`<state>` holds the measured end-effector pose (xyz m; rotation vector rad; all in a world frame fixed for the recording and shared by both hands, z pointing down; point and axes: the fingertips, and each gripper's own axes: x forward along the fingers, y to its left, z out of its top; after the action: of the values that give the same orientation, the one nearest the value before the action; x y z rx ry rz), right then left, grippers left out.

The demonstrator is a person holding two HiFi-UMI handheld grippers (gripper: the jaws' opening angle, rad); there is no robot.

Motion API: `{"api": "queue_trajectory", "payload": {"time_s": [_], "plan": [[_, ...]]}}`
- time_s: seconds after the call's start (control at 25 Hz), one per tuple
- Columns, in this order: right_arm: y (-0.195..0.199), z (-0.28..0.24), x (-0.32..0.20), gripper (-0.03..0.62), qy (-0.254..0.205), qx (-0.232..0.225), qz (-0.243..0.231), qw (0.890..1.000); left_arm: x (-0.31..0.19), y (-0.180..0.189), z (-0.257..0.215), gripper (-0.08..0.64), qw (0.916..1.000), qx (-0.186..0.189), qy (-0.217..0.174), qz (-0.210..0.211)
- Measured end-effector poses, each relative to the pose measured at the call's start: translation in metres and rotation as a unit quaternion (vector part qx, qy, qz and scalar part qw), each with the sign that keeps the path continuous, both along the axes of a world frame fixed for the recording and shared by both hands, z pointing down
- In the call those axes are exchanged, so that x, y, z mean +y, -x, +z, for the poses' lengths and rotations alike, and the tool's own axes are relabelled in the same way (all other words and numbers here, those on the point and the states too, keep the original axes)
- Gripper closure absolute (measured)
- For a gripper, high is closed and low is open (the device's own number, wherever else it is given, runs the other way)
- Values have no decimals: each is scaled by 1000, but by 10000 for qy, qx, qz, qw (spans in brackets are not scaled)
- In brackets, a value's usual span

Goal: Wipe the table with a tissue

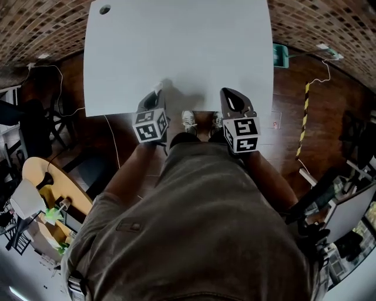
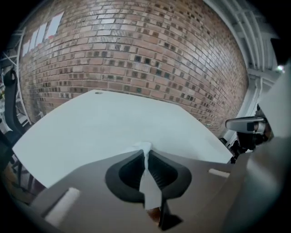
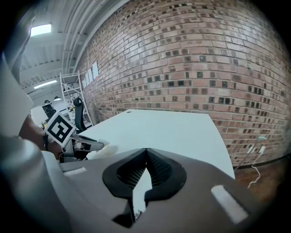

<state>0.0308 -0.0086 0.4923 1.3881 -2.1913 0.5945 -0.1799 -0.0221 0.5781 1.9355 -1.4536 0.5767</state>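
Note:
A white table (image 1: 176,47) fills the upper head view. My left gripper (image 1: 156,94) is over its near edge, shut on a small white tissue (image 1: 159,87). In the left gripper view the jaws (image 2: 145,154) are pressed together, and the tissue (image 2: 142,146) sticks out at their tip above the table (image 2: 100,123). My right gripper (image 1: 227,93) hovers at the near edge further right, jaws closed and nothing between them (image 3: 146,152). The right gripper view shows the left gripper (image 3: 93,146) with the tissue (image 3: 103,151) at the table's (image 3: 173,127) left side.
A round cable hole (image 1: 104,9) sits in the table's far left corner. A brick wall (image 2: 136,50) stands behind the table. Around it are wooden floor, a round wooden table (image 1: 53,182) at left, cables, and a yellow-black striped post (image 1: 305,111) at right.

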Motion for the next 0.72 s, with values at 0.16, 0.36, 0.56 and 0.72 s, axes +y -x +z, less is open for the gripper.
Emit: {"api": "queue_trajectory", "payload": {"time_s": [0.16, 0.36, 0.56, 0.72], "plan": [[-7, 3, 20, 578, 39, 44, -23, 10000, 16, -18, -11, 537, 9998, 139, -138, 91], [-16, -7, 32, 578, -182, -99, -239, 9995, 33, -43, -36, 537, 9990, 134, -418, 27], [-41, -23, 47, 578, -437, -260, -406, 9979, 61, -76, -66, 537, 9973, 135, -716, -58], [-72, -29, 68, 578, -526, -374, -437, 9970, 87, -107, -80, 537, 9963, 100, -853, -106]]}}
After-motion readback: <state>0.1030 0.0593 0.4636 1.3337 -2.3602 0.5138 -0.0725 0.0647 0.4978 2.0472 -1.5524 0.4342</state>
